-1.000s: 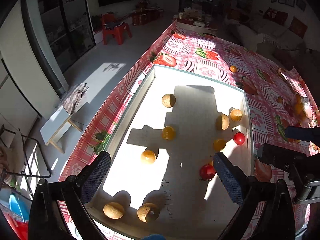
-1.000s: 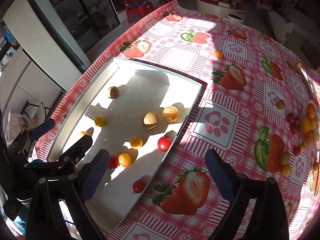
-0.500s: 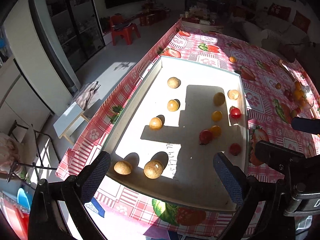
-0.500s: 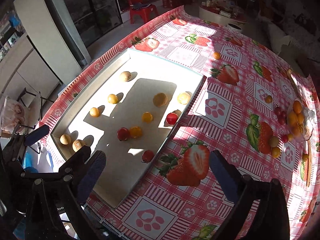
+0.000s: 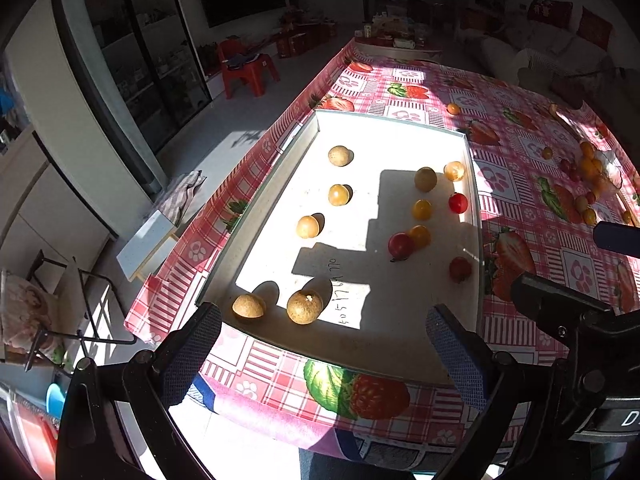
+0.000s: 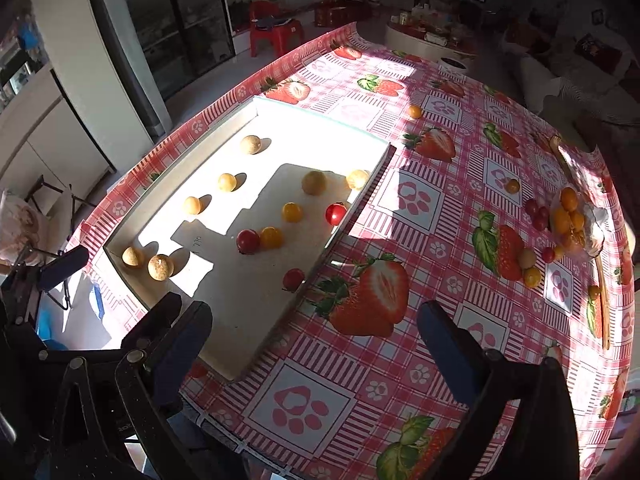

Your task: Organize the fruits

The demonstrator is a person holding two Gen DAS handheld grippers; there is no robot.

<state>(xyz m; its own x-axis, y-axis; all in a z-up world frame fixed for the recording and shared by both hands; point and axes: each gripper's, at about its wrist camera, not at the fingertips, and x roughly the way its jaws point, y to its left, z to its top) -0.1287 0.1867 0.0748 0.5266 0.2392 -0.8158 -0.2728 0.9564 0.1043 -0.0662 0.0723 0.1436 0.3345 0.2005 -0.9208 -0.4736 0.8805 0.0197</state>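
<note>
right claw (image 5: 616,240) cropped at edge; heaped fruit (image 6: 570,218) indistinct

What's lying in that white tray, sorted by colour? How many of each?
In the white tray:
red fruits: 3
bright orange-yellow fruits: 2
tan to golden-brown fruits: 7
Total: 12

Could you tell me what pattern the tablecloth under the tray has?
The tablecloth is pink-and-white check with strawberries and paw prints, clearest in the right wrist view.
</note>
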